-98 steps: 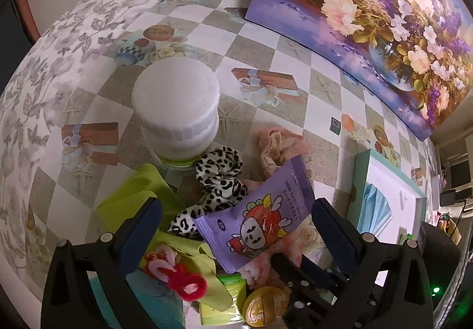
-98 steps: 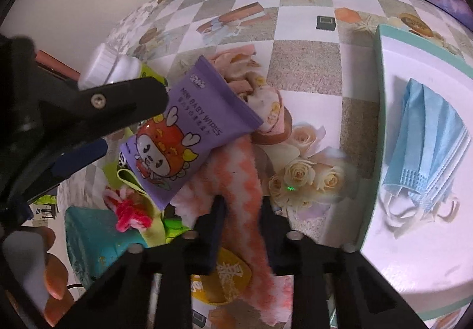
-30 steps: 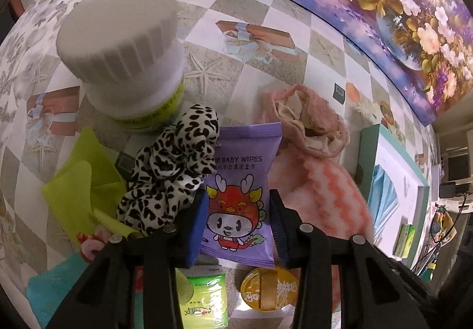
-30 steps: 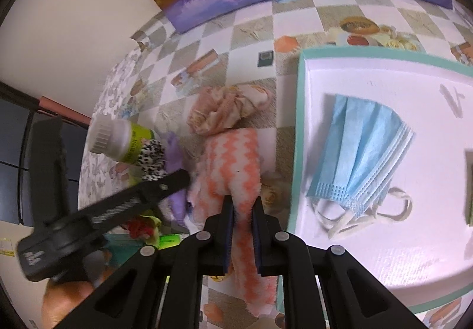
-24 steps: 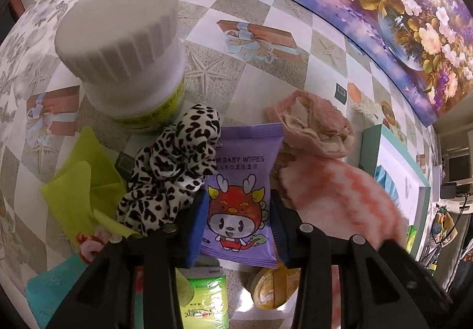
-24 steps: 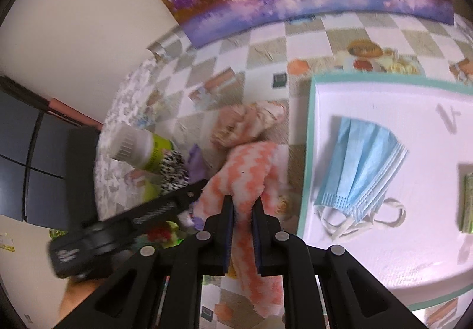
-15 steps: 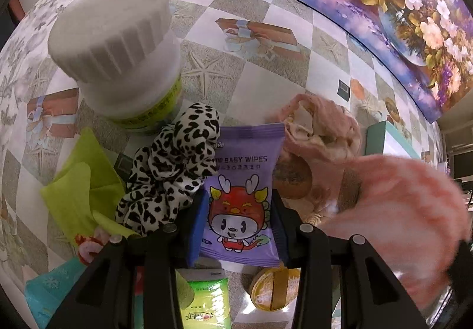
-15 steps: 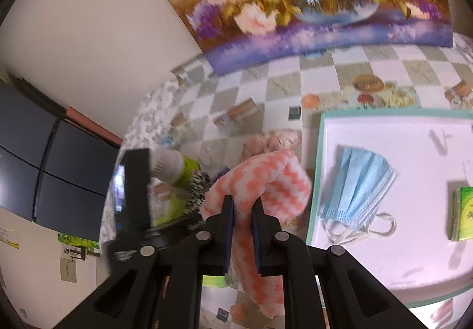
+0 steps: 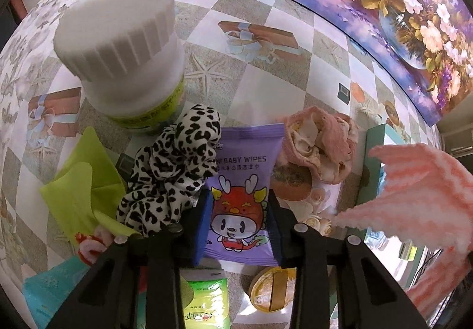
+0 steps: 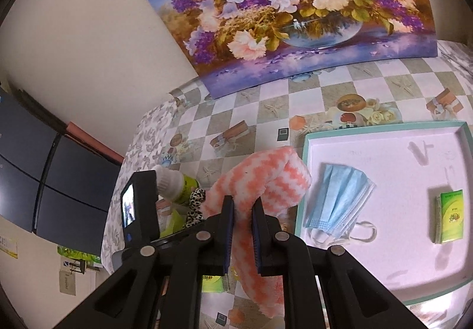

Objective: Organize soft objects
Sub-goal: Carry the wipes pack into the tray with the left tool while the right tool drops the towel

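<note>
My right gripper (image 10: pixel 242 206) is shut on an orange-and-white zigzag cloth (image 10: pixel 260 178) and holds it in the air just left of the white tray (image 10: pixel 384 148). The cloth also shows at the right of the left wrist view (image 9: pixel 414 199). My left gripper (image 9: pixel 238 216) is shut on a purple baby wipes pack (image 9: pixel 241 190) that lies on the table. A leopard-print scrunchie (image 9: pixel 174 172) touches the pack's left side. A crumpled pink cloth (image 9: pixel 322 139) lies at its upper right.
The tray holds a blue face mask (image 10: pixel 337 196) and a green tissue pack (image 10: pixel 449 216). A white-capped bottle (image 9: pixel 124 54) stands behind the scrunchie. A lime cloth (image 9: pixel 79 184), a green pack (image 9: pixel 204 305) and a round yellow tin (image 9: pixel 272 284) lie near my left gripper. A flower painting (image 10: pixel 289 9) leans against the wall.
My right gripper has lifted the zigzag cloth off the table and up beside the tray. My left gripper, open 3.3 s ago, has stayed shut on the wipes pack.
</note>
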`<move>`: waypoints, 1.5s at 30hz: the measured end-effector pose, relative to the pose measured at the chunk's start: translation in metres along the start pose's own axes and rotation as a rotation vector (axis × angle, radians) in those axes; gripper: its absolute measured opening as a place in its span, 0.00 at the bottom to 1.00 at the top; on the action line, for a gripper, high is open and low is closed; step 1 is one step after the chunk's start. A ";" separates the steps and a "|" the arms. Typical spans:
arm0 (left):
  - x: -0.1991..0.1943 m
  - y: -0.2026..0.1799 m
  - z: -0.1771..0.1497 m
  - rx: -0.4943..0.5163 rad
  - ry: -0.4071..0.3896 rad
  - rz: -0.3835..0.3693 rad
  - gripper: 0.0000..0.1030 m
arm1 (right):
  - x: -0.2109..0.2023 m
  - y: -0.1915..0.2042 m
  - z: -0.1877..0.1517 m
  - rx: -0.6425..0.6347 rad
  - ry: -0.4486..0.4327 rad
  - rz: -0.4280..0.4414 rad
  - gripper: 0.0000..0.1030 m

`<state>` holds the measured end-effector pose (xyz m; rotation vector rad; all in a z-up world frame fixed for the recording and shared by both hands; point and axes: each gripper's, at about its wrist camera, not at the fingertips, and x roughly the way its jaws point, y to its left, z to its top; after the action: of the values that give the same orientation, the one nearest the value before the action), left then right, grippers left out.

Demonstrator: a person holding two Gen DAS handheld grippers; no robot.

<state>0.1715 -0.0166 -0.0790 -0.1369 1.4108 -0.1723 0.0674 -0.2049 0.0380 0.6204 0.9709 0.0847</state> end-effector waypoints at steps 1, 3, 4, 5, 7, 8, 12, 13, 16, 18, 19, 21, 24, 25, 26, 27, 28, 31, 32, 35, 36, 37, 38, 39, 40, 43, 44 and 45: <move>-0.001 0.000 0.000 -0.003 0.002 -0.008 0.33 | -0.001 -0.001 0.000 0.003 -0.002 -0.001 0.12; -0.001 0.002 0.000 -0.008 0.006 -0.022 0.32 | -0.002 -0.002 0.000 0.004 -0.006 0.001 0.12; -0.002 0.002 0.000 -0.008 0.006 -0.023 0.32 | -0.003 -0.002 0.000 0.005 -0.009 0.001 0.12; -0.002 0.002 -0.001 -0.007 0.006 -0.023 0.32 | -0.005 -0.002 0.000 0.006 -0.013 0.001 0.12; -0.006 0.003 -0.002 -0.013 0.003 -0.042 0.31 | -0.006 -0.003 0.001 0.007 -0.017 0.001 0.12; -0.008 0.004 -0.002 -0.018 0.000 -0.058 0.30 | -0.007 -0.003 0.001 0.008 -0.019 0.002 0.12; -0.029 0.002 -0.002 -0.016 -0.031 -0.087 0.23 | -0.013 -0.003 0.002 0.009 -0.035 0.007 0.12; -0.035 0.001 -0.002 -0.011 -0.042 -0.094 0.23 | -0.015 -0.003 0.003 0.009 -0.041 0.009 0.12; -0.050 -0.005 -0.004 0.008 -0.080 -0.102 0.23 | -0.022 -0.002 0.004 0.008 -0.059 0.016 0.12; -0.058 -0.007 -0.004 0.020 -0.099 -0.099 0.22 | -0.028 -0.003 0.005 0.010 -0.072 0.019 0.12; -0.061 -0.007 -0.004 0.023 -0.106 -0.103 0.22 | -0.029 -0.003 0.005 0.012 -0.076 0.019 0.12; -0.069 -0.008 -0.004 0.021 -0.125 -0.113 0.21 | -0.033 -0.003 0.005 0.012 -0.086 0.023 0.12; -0.086 -0.011 -0.004 0.029 -0.166 -0.133 0.21 | -0.039 -0.004 0.007 0.018 -0.100 0.032 0.12; -0.092 -0.016 -0.004 0.039 -0.183 -0.140 0.21 | -0.041 -0.006 0.007 0.022 -0.107 0.034 0.12; -0.097 -0.021 -0.005 0.050 -0.198 -0.144 0.21 | -0.044 -0.008 0.008 0.028 -0.115 0.033 0.12; -0.102 -0.028 -0.005 0.066 -0.213 -0.149 0.21 | -0.047 -0.011 0.008 0.035 -0.123 0.030 0.12; -0.106 -0.037 -0.005 0.083 -0.225 -0.154 0.21 | -0.050 -0.014 0.009 0.042 -0.130 0.027 0.12; -0.113 -0.064 -0.010 0.145 -0.243 -0.180 0.21 | -0.064 -0.030 0.011 0.077 -0.169 -0.005 0.12; -0.114 -0.073 -0.013 0.166 -0.243 -0.192 0.21 | -0.067 -0.035 0.012 0.087 -0.180 -0.014 0.12; -0.111 -0.107 -0.021 0.232 -0.225 -0.228 0.21 | -0.084 -0.059 0.013 0.138 -0.229 -0.065 0.12; -0.107 -0.118 -0.025 0.253 -0.214 -0.240 0.21 | -0.088 -0.066 0.013 0.152 -0.240 -0.082 0.12; -0.103 -0.129 -0.030 0.275 -0.204 -0.250 0.21 | -0.092 -0.073 0.014 0.167 -0.250 -0.100 0.12; -0.099 -0.140 -0.034 0.296 -0.196 -0.256 0.22 | -0.097 -0.082 0.014 0.185 -0.259 -0.119 0.12; -0.096 -0.149 -0.037 0.313 -0.190 -0.259 0.22 | -0.101 -0.092 0.014 0.207 -0.267 -0.134 0.12; -0.092 -0.158 -0.041 0.331 -0.183 -0.263 0.22 | -0.104 -0.100 0.015 0.225 -0.272 -0.141 0.12; -0.075 -0.183 -0.050 0.367 -0.142 -0.280 0.22 | -0.111 -0.125 0.014 0.274 -0.281 -0.182 0.12; -0.069 -0.189 -0.053 0.379 -0.132 -0.281 0.22 | -0.111 -0.131 0.015 0.283 -0.281 -0.205 0.12; -0.062 -0.196 -0.055 0.393 -0.124 -0.278 0.22 | -0.110 -0.141 0.016 0.298 -0.275 -0.229 0.12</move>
<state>0.1005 -0.1953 0.0114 -0.0166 1.2058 -0.6552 -0.0118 -0.3649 0.0518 0.7666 0.7856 -0.3461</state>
